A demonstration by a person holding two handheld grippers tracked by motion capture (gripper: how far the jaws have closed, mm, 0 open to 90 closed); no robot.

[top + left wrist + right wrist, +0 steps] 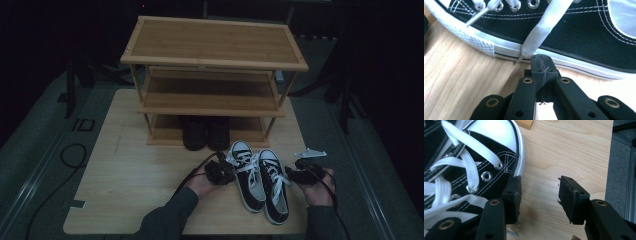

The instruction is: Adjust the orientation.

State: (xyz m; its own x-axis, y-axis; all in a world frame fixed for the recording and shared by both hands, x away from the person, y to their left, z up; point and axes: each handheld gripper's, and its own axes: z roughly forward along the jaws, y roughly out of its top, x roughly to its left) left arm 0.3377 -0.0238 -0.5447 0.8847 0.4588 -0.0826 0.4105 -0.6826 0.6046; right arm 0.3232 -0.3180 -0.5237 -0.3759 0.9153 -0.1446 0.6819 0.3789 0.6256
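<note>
Centrally placed on the wooden table (125, 175), before the bamboo shoe rack (212, 55): pair of black canvas sneakers (260, 182), white toe caps, white laces. Flanked by left gripper (220, 172) and right gripper (302, 174). Closer up, left gripper (541, 63) pressed shut, empty, just below a dangling lace tip (534, 42); right gripper (540, 195) spread wide, one jaw against the right sneaker's (474, 167) side.
</note>
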